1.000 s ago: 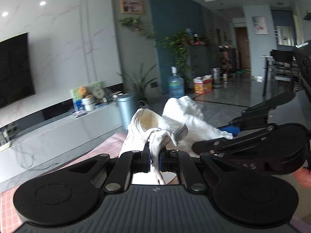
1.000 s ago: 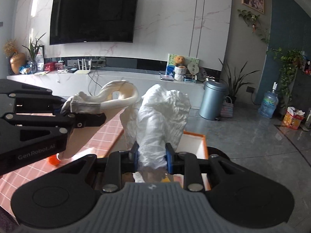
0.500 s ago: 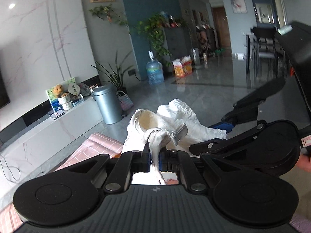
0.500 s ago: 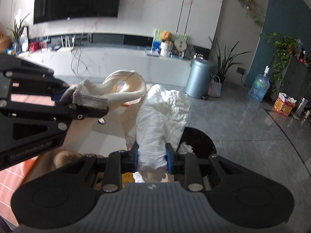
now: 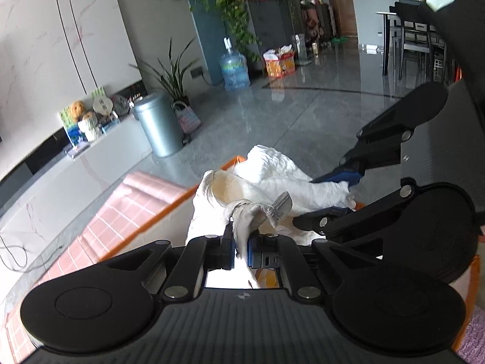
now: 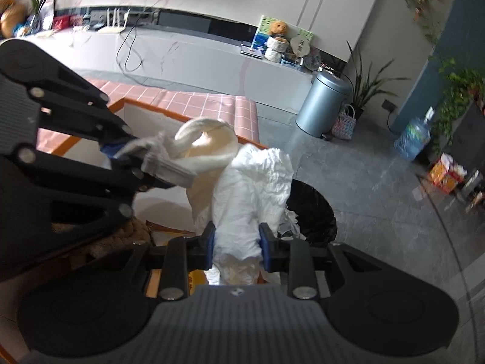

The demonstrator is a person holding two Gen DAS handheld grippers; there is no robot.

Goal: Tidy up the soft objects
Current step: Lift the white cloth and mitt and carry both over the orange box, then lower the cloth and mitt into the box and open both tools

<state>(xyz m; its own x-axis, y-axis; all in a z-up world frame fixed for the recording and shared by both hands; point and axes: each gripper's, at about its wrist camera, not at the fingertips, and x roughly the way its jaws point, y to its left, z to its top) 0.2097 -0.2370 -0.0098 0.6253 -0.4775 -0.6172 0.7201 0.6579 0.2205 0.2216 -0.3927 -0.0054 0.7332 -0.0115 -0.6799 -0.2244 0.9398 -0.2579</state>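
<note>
Each of the 2 views looks forward along its own fingers, close over the white cloth [image 5: 291, 179] [image 6: 254, 188]. The left view faces right towards the dining chairs [image 5: 418, 39]; the right view faces left towards the TV bench [image 6: 182, 54]. Both share the grey bin [image 5: 159, 127] [image 6: 322, 103].

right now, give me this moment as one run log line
left tongs: shut on cream garment | right tongs: shut on white cloth | both held above orange-rimmed bin | black waste bin on floor beyond

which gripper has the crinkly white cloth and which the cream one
The right gripper clamps the crinkled pure-white cloth; the left gripper pinches the smoother cream-tinged cloth with a grey hem.
</note>
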